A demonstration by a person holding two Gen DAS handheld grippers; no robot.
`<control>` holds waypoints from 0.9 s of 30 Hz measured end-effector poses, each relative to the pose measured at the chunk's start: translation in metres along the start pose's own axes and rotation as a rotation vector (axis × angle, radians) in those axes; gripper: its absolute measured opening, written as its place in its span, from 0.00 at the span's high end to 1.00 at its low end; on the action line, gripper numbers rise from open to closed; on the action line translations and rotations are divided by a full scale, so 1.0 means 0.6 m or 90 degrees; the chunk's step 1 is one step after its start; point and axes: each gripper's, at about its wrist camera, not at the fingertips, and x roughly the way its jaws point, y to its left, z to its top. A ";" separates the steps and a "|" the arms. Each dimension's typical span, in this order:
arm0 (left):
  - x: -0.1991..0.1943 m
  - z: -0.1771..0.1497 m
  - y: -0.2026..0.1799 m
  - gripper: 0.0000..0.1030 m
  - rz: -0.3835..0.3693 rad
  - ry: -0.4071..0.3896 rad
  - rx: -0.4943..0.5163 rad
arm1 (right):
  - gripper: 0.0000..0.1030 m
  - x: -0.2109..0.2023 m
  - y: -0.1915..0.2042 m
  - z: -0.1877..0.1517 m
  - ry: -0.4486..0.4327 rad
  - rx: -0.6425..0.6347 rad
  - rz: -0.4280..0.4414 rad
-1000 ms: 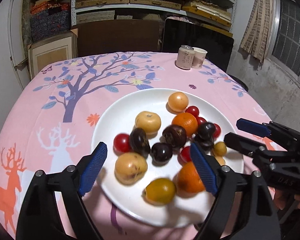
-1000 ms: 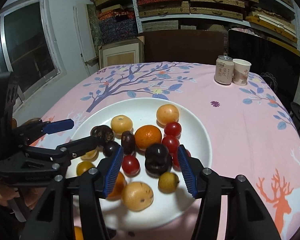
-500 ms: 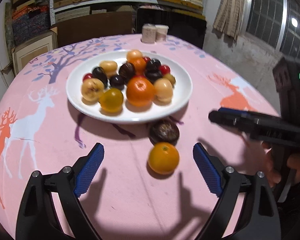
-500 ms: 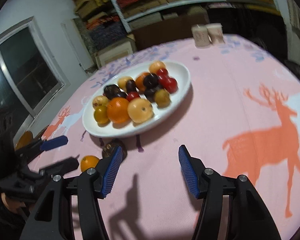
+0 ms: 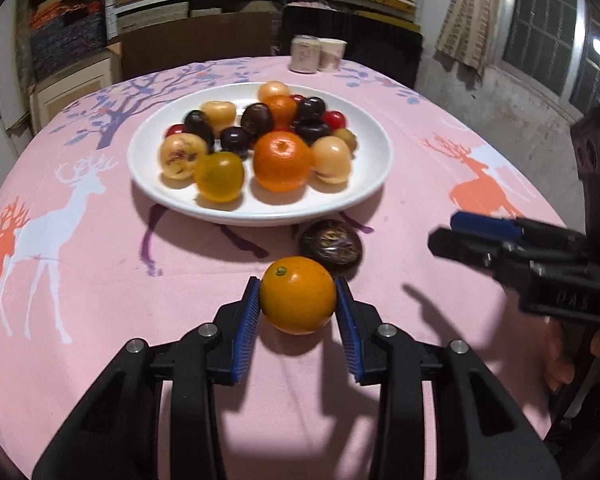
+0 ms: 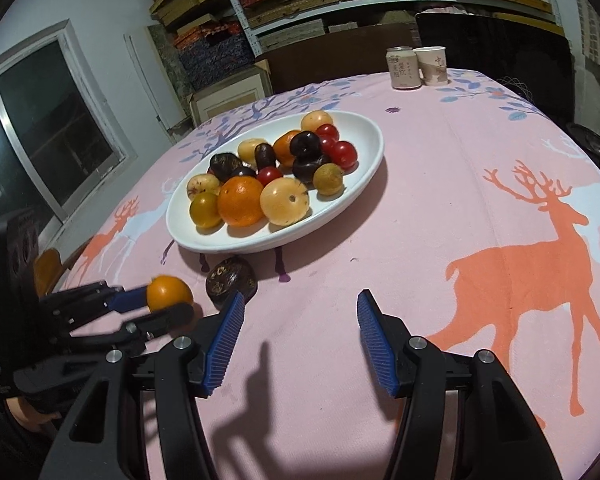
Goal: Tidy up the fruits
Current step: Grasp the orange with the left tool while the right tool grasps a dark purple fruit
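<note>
A white plate (image 5: 372,176) (image 6: 364,168) holds several fruits: oranges, yellow and dark plums, red cherry tomatoes. In front of it on the pink cloth lie a dark brown round fruit (image 5: 331,243) (image 6: 231,281) and a small orange (image 5: 298,294) (image 6: 169,293). My left gripper (image 5: 297,300) (image 6: 168,300) is shut on the small orange at table level. My right gripper (image 6: 300,328) (image 5: 456,232) is open and empty, right of the dark fruit, above the cloth.
A drink can (image 5: 305,54) (image 6: 403,68) and a paper cup (image 5: 332,54) (image 6: 432,66) stand at the table's far edge. Shelves with boxes and dark chair backs stand behind the table. Windows flank both sides.
My left gripper moved forward and closed on the small orange that lay between its open jaws. The right gripper stayed open and moved little.
</note>
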 end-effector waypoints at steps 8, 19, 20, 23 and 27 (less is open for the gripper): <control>-0.012 -0.004 0.027 0.65 0.040 -0.001 -0.028 | 0.46 0.038 0.071 0.003 0.061 -0.109 -0.025; -0.013 -0.009 0.039 0.65 0.038 0.004 -0.040 | 0.50 0.107 0.125 0.037 0.104 -0.184 -0.087; -0.013 -0.009 0.040 0.65 0.037 0.006 -0.042 | 0.52 0.111 0.126 0.035 0.107 -0.186 -0.088; -0.013 -0.010 0.041 0.65 0.035 0.006 -0.042 | 0.60 0.109 0.130 0.032 0.101 -0.191 -0.089; -0.013 -0.009 0.042 0.65 0.033 0.006 -0.043 | 0.60 0.103 0.119 0.030 0.096 -0.171 -0.086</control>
